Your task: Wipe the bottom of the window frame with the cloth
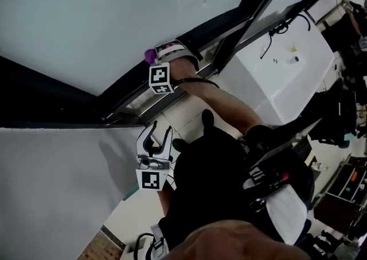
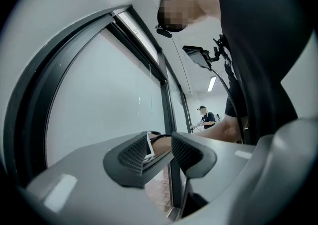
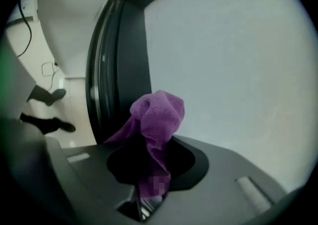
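Big window pane (image 1: 86,12) fills the view, and the dark window frame (image 3: 119,60) runs just left of the right gripper's (image 3: 151,169) jaws. Those jaws are clamped on the purple cloth (image 3: 158,114), a fat wad bunched out ahead of the tips. It's close to the frame, but I can't confirm contact. To wipe well, I'd press that wad down into the bottom rail, keep the tips off the glass and drag along in one steady line. The left gripper (image 2: 158,152) hangs back, jaws spread, nothing between them.
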{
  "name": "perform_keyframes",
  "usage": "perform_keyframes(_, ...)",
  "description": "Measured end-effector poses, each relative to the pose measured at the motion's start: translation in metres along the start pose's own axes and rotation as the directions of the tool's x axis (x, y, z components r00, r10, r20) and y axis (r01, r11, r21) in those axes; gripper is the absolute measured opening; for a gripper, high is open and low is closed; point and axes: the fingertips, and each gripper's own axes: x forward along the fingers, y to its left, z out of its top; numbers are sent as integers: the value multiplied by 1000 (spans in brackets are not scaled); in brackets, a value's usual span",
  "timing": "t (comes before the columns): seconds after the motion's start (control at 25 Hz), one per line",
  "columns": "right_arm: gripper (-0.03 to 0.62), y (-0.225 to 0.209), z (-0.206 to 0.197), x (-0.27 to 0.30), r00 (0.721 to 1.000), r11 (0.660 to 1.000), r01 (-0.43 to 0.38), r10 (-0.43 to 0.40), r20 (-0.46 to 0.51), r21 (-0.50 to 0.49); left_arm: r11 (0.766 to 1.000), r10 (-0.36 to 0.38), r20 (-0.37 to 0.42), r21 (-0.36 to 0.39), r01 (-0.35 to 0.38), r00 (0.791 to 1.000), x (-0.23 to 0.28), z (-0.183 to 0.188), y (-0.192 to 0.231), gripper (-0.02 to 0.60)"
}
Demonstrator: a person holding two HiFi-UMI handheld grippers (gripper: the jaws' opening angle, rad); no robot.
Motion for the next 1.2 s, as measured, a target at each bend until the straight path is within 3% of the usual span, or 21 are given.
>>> perform_keyframes(0.08, 70, -5, -21, -3, 998, 999, -47, 46, -41, -26, 1000, 0, 1, -11, 0, 1000, 4, 0, 0, 160)
perform_keyframes(0.2, 74, -24, -25, -14, 993, 988, 31, -48, -110, -151, 1000, -4, 2, -31, 4, 1000, 9, -3, 1, 160)
perform_keyframes(0.28, 74, -30, -40, -4, 988, 990, 45, -64, -138, -133, 999, -13, 0, -29, 13, 1000, 13, -4, -1, 161)
perform_keyframes(0.36, 66, -25, -60, 1, 992, 997, 10, -19, -127, -70, 999, -21, -5, -24, 21, 1000, 16, -4, -3, 160)
perform_keyframes(0.44, 66, -5, -67, -14, 992, 993, -106, 101, -79, -60, 999, -24, -18, -25, 23, 1000, 17, -6, -4, 160)
perform_keyframes(0.52, 71, 25, -69, -43, 954, 954, -299, 300, 15, -26, 999, -25, -32, -29, 24, 999, 16, -8, -4, 160)
perform_keyframes(0.56, 71, 28, -70, -59, 928, 931, -362, 357, 106, 40, 999, -25, -33, -29, 25, 999, 16, -9, -2, 161)
perform_keyframes(0.6, 71, 16, -72, -71, 915, 917, -375, 342, 216, 134, 999, -26, -29, -29, 25, 999, 15, -9, 0, 160)
perform_keyframes(0.68, 74, -34, -82, -80, 907, 888, -301, 155, 391, 347, 999, -28, -10, -30, 27, 1000, 18, -7, 2, 160)
perform_keyframes(0.72, 74, -56, -89, -74, 897, 859, -278, 71, 436, 431, 999, -32, -3, -30, 32, 999, 21, -5, 1, 161)
perform_keyframes(0.76, 74, -68, -95, -65, 882, 824, -294, 38, 469, 485, 999, -41, 0, -31, 40, 999, 25, -3, -2, 160)
perform_keyframes(0.84, 73, -66, -101, -50, 843, 759, -399, 82, 532, 515, 998, -61, -4, -28, 61, 998, 31, 2, -8, 160)
perform_keyframes(0.92, 72, -54, -104, -57, 797, 728, -489, 148, 586, 481, 997, -77, -16, -14, 76, 997, 36, 3, -11, 160)
perform_keyframes(1.04, 71, -18, -118, -101, 709, 730, -610, 328, 624, 309, 998, -67, -33, -13, 67, 997, 40, -2, -9, 160)
perform_keyframes(1.08, 72, -9, -127, -115, 691, 735, -626, 367, 623, 262, 998, -58, -41, -19, 58, 997, 39, -4, -7, 160)
perform_keyframes(1.12, 72, -9, -138, -123, 697, 749, -612, 358, 622, 255, 999, -50, -48, -25, 49, 998, 38, -5, -5, 160)
perform_keyframes(1.2, 72, -32, -159, -113, 755, 788, -507, 210, 621, 350, 999, -42, -51, -29, 41, 998, 40, -7, 0, 160)
